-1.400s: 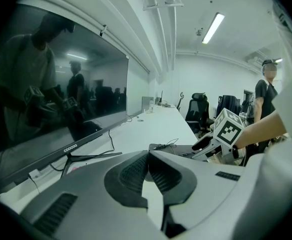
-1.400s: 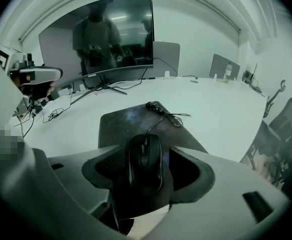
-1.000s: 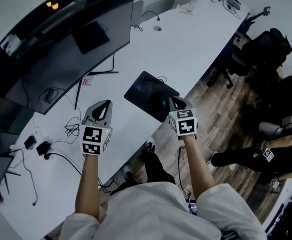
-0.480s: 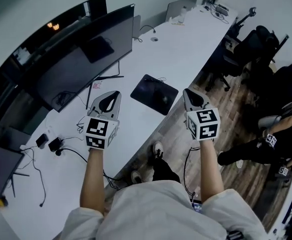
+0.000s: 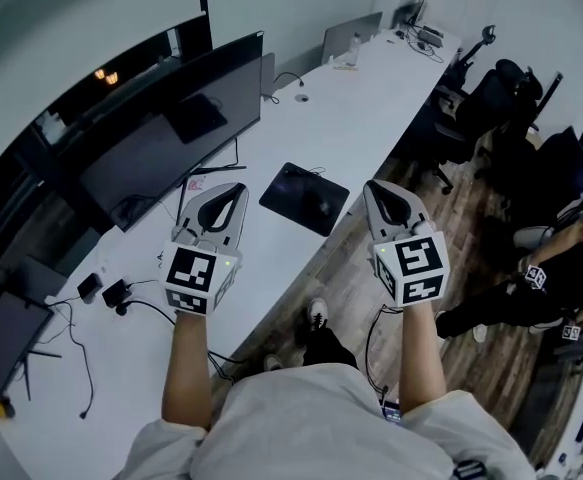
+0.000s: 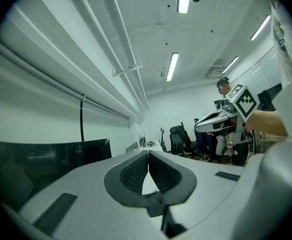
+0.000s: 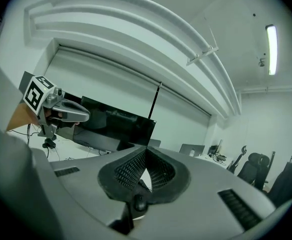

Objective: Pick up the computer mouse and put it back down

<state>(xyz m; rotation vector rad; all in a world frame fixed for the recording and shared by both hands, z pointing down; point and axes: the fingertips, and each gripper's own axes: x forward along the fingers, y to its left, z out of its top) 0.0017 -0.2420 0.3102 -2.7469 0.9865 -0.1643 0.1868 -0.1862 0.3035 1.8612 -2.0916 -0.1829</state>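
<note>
The black mouse pad [image 5: 293,190] lies near the front edge of the long white desk [image 5: 361,98]. The dark computer mouse [image 5: 317,206] rests on it and is hard to make out against the pad. Both grippers are held up high above the desk, apart from the mouse. My left gripper [image 5: 233,190] hangs left of the pad with its jaws shut and empty [image 6: 148,154]. My right gripper [image 5: 376,186] hangs right of the pad, past the desk edge, also shut on nothing [image 7: 146,151]. Each gripper view shows the other gripper off to the side.
A wide curved monitor [image 5: 171,128] stands along the desk's back. Cables and power adapters [image 5: 106,293] lie at the left. A laptop [image 5: 351,38] sits at the far end. Office chairs [image 5: 491,98] and a seated person [image 5: 551,268] are on the wooden floor at right.
Both grippers have risen well above the desk and now point about level. The pad and mouse look smaller and farther below. Both pairs of jaws stayed shut.
</note>
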